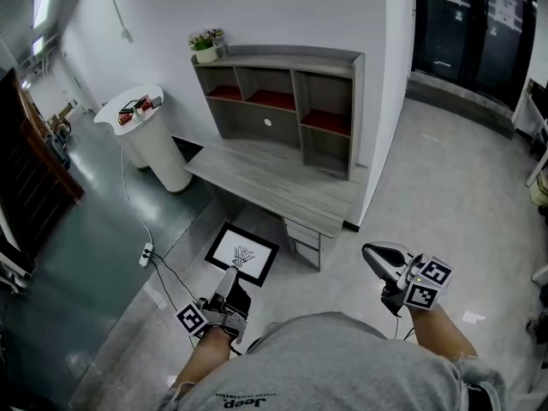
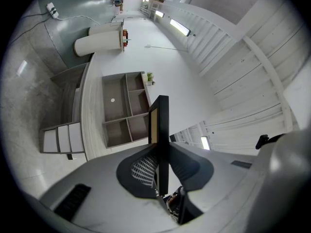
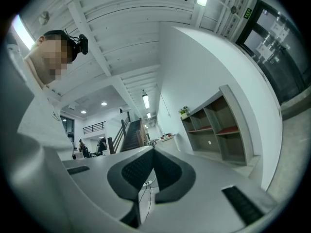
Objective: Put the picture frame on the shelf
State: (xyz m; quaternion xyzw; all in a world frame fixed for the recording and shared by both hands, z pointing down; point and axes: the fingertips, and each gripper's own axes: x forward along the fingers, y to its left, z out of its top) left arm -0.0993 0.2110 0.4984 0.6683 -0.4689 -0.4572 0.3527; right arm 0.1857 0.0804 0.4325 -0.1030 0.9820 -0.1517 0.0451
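Note:
The picture frame (image 1: 243,253), black with a white print, hangs low over the floor in front of the desk. My left gripper (image 1: 231,279) is shut on its near edge. In the left gripper view the frame (image 2: 159,120) stands edge-on between the pressed pads, and the grey shelf unit (image 2: 125,108) lies beyond it. That shelf unit (image 1: 282,97), with open cubbies lined red, stands on the grey desk (image 1: 274,187) against the wall. My right gripper (image 1: 377,255) is at the lower right, shut with nothing in it (image 3: 153,152). From there the shelf unit (image 3: 216,130) shows to the right.
A small potted plant (image 1: 205,47) sits on the shelf's top left corner. A white round pedestal table (image 1: 147,139) with small items stands left of the desk. A power strip (image 1: 146,251) and its cable lie on the floor. Drawers (image 1: 304,234) hang under the desk.

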